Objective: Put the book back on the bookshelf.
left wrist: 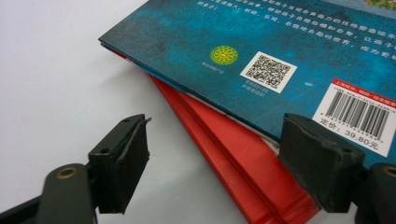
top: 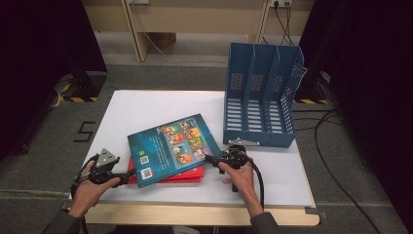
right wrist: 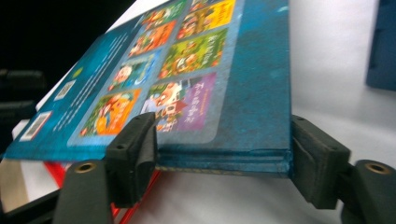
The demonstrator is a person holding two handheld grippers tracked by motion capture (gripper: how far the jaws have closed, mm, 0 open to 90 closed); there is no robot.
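Counting what lies on your white worktop: one blue book, one red book under it, and one blue file rack with three slots, standing at the upper right of the high view.

The blue book sits just below centre of that view, back cover up, skewed across the red one so the red shows only along its lower edge. Its right end looks raised off the stack, tilting down toward the left.

Your right tongs, just right of centre in the high view, have the blue book's right edge between their two jaws. In the right gripper view that book fills the upper middle of the frame, its edge spanning the gap from jaw to jaw; both pads meet it, so the book is gripped there.

Your left tongs, at the lower left of the high view, stand partly open. In the left gripper view the blue book and the red book have their corners between the two jaws, and the left pad is clear of both, so nothing is gripped.
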